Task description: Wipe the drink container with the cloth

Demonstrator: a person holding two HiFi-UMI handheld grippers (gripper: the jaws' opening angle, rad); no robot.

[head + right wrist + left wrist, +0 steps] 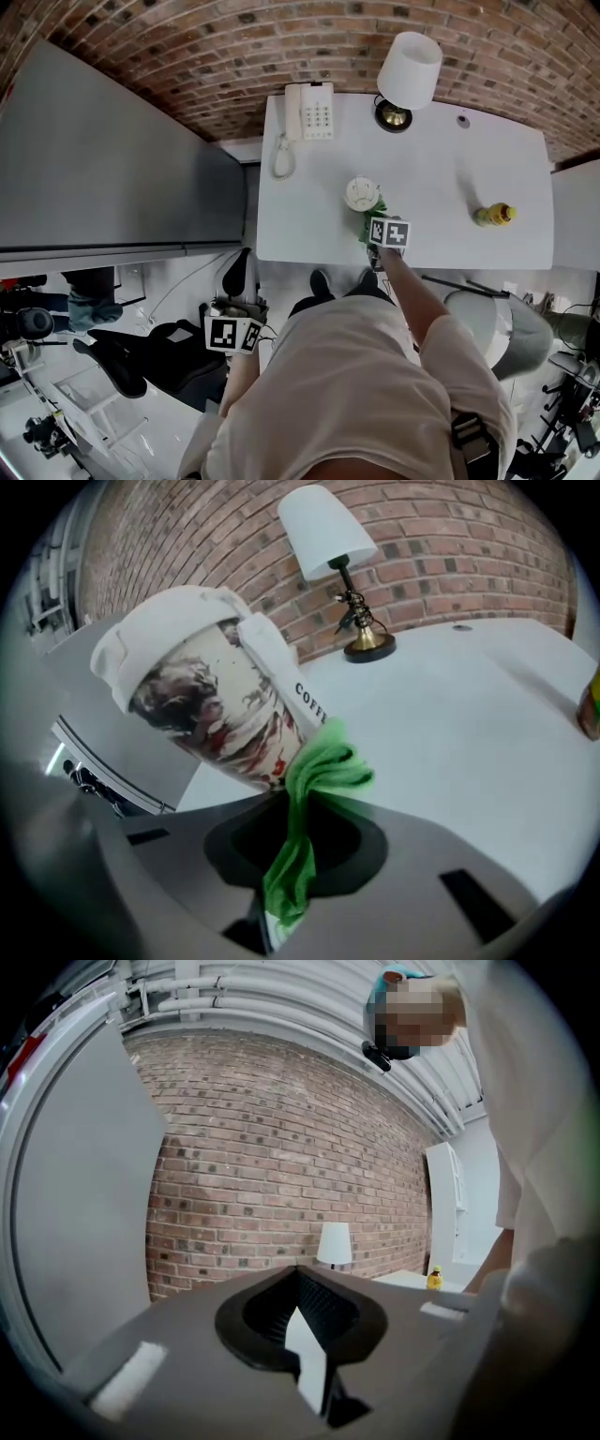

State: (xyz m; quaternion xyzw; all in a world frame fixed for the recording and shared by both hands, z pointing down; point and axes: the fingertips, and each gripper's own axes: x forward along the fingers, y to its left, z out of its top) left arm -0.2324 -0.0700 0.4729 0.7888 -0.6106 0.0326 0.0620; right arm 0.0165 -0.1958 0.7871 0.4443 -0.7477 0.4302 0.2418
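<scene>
A paper coffee cup (pixel 362 194) with a white lid stands near the front edge of the white table (pixel 441 169). In the right gripper view the cup (pixel 216 705) looms close and leans left, printed in brown and red. My right gripper (pixel 387 232) is shut on a green cloth (pixel 319 771), whose bunched end touches the cup's lower side. That cloth (pixel 375 210) shows just below the cup in the head view. My left gripper (pixel 232 333) hangs low to the left, off the table, jaws together with nothing in them.
A white phone (pixel 309 111) and a white-shaded lamp (pixel 408 73) stand at the table's back. A small yellow bottle (pixel 494 215) sits at the right. A grey cabinet (pixel 103 159) stands left of the table. A black chair (pixel 150 352) is near my left gripper.
</scene>
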